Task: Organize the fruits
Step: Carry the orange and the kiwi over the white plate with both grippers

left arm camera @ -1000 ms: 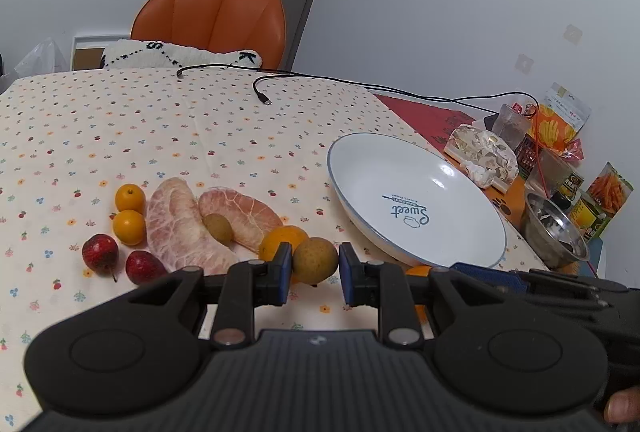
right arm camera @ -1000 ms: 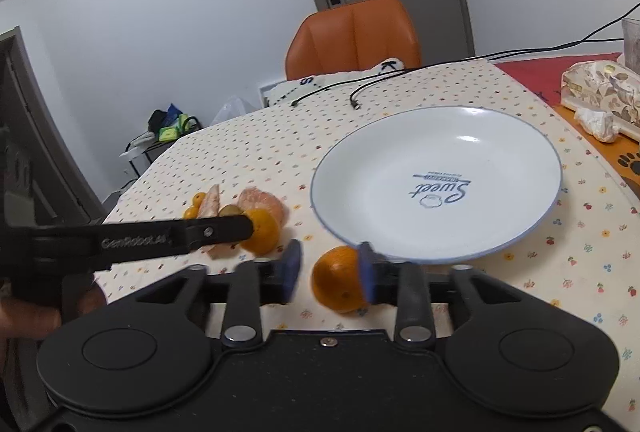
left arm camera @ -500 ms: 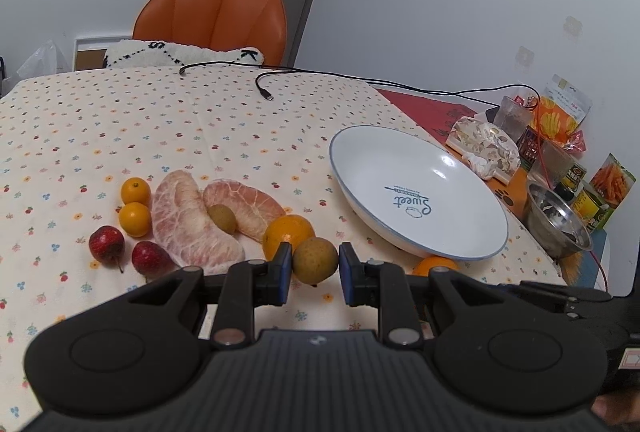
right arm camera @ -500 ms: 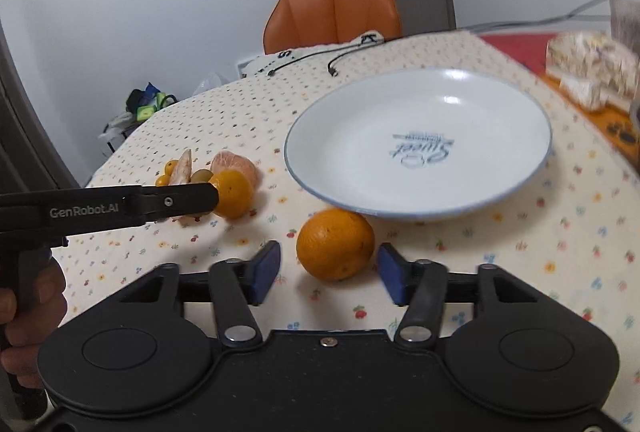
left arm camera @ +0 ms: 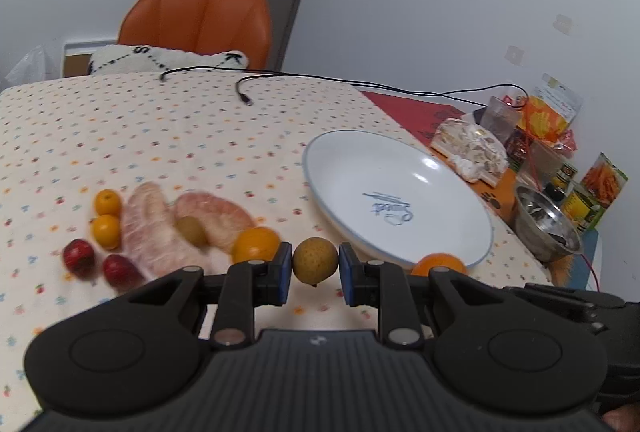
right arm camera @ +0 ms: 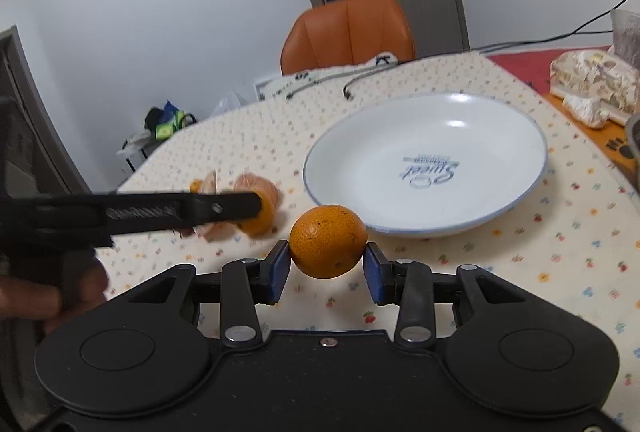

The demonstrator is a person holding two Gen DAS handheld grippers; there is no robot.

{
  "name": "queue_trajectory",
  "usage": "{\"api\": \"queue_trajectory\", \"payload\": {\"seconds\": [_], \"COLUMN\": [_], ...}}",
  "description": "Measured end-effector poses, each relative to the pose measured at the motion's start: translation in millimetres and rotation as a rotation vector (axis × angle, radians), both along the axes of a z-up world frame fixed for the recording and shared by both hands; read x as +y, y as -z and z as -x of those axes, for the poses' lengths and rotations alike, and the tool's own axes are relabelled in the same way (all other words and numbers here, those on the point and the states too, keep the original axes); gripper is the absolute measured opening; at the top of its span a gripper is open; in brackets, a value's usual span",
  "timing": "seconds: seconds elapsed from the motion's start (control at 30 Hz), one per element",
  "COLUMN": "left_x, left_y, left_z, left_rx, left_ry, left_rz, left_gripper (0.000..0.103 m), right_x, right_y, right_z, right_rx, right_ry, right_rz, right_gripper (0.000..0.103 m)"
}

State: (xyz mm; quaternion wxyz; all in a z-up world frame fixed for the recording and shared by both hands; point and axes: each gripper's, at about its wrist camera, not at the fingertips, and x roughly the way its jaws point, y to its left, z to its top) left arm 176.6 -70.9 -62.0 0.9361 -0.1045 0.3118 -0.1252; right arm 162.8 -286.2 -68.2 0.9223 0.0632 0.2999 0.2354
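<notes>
My left gripper (left arm camera: 314, 270) is shut on a small round brown fruit (left arm camera: 315, 259), held just above the cloth near the plate's left rim. In the right wrist view my right gripper (right arm camera: 326, 272) is shut on an orange (right arm camera: 328, 238), both blue pads against its sides, in front of the white blue-rimmed plate (right arm camera: 360, 167). The plate (left arm camera: 352, 167) holds nothing. On the cloth to the left lie another orange (left arm camera: 256, 244), two pomelo segments (left arm camera: 154, 228), a greenish fruit (left arm camera: 191, 230), two small oranges (left arm camera: 107, 230) and two red fruits (left arm camera: 79, 258).
A steel bowl (left arm camera: 546, 228), wrapped snacks (left arm camera: 470, 147) and food packets (left arm camera: 596, 187) crowd the table's right edge. A black cable (left arm camera: 244, 95) lies at the back, in front of an orange chair (left arm camera: 196, 19). A hand (right arm camera: 36, 296) holds the left gripper.
My right gripper, open around the orange half a second ago, has shut on it. The left gripper keeps hold of the brown fruit and has barely shifted.
</notes>
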Motion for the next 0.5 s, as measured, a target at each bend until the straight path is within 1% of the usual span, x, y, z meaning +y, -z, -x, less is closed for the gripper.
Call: {"api": "queue_trajectory", "payload": {"seconds": [0.13, 0.3, 0.5], "left_x": [-11, -24, -35], "left_y": [-2, -6, -6], "left_z": [-5, -11, -19], "left_rx": [-0.004, -0.019, -0.014], "left_ry": [0.024, 0.046, 0.059], "left_rz": [0.002, -0.008, -0.020], "left_gripper": [0.023, 0.023, 0.023], "right_x": [-10, -19, -28], "right_y": [-9, -7, -9], "right_z": [0, -6, -13], "right_rx": [-0.033, -0.033, -0.047], "right_ry": [0.032, 0.082, 0.127], "right_rz": [-0.010, -0.012, -0.011], "right_gripper": [0.038, 0.038, 0.038]}}
